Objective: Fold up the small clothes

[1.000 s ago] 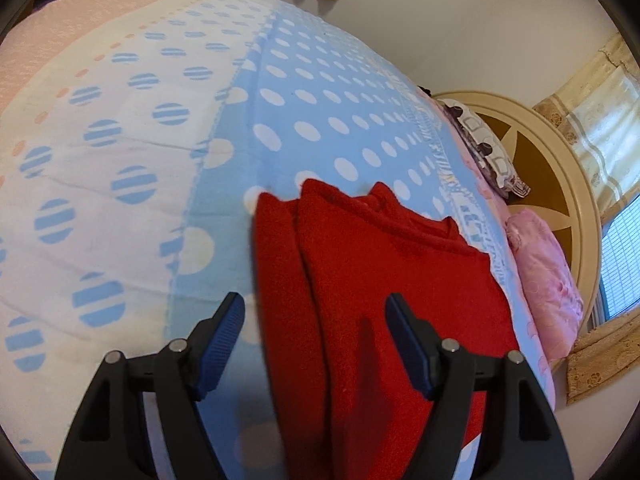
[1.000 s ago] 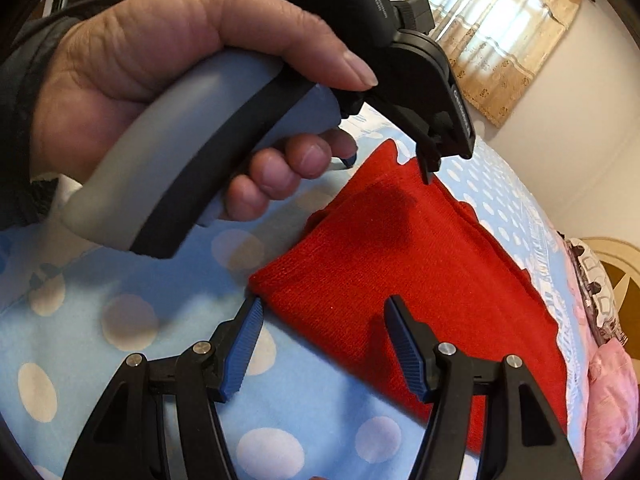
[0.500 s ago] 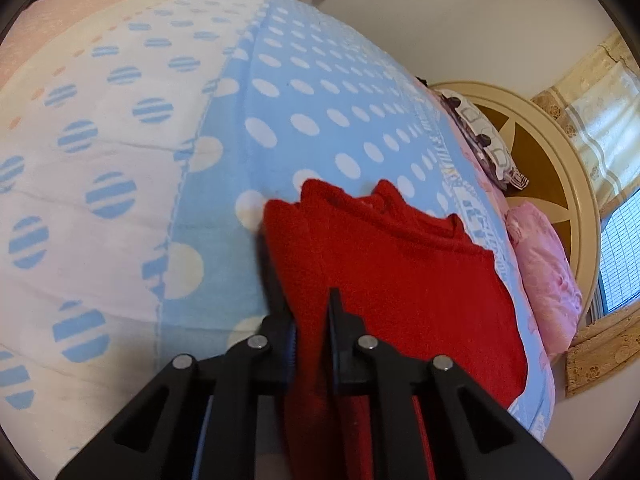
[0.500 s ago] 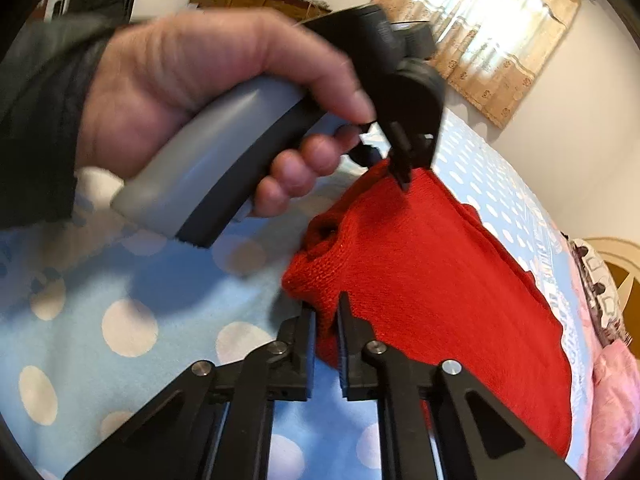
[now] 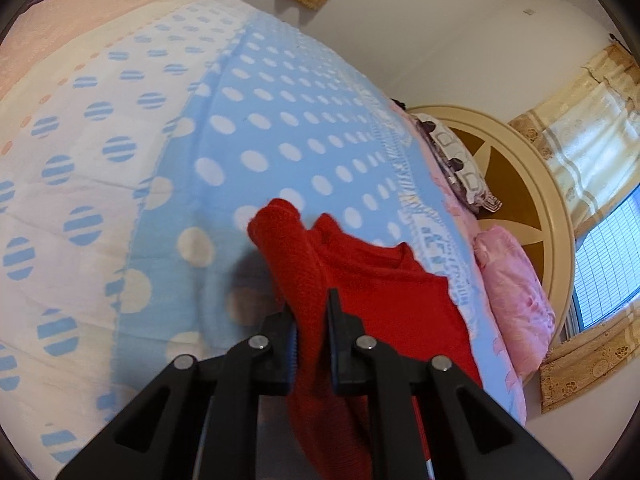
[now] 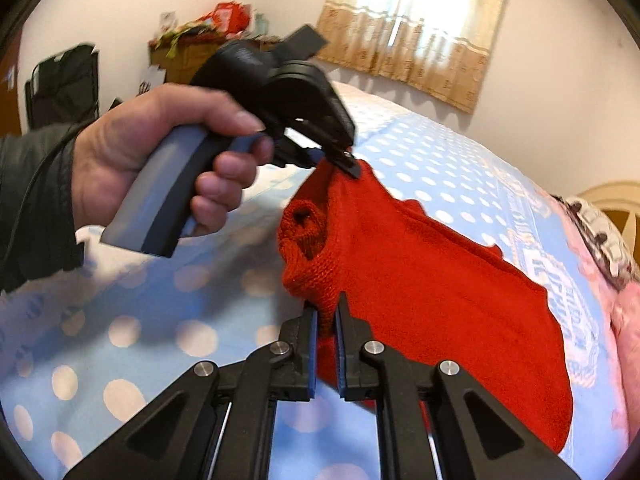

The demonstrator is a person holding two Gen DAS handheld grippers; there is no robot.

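Observation:
A red knitted garment (image 5: 384,280) lies folded lengthwise on the blue dotted bedspread (image 5: 280,120). My left gripper (image 5: 311,312) is shut on its near left edge and holds that edge raised off the bed. In the right wrist view, my right gripper (image 6: 327,312) is shut on another corner of the same garment (image 6: 432,292), also lifted. The left gripper (image 6: 340,160), held by a hand, shows in that view pinching the garment's far corner. The lifted end sags between the two grips.
A pink pillow (image 5: 516,284) and a patterned pillow (image 5: 456,160) lie against the round cream headboard (image 5: 520,184) at the right. A window with beige curtains (image 5: 592,120) is beyond. A cluttered dresser (image 6: 200,44) stands by the far wall.
Both grippers went from open to shut on the red garment's near end. They have since lifted that end off the bedspread.

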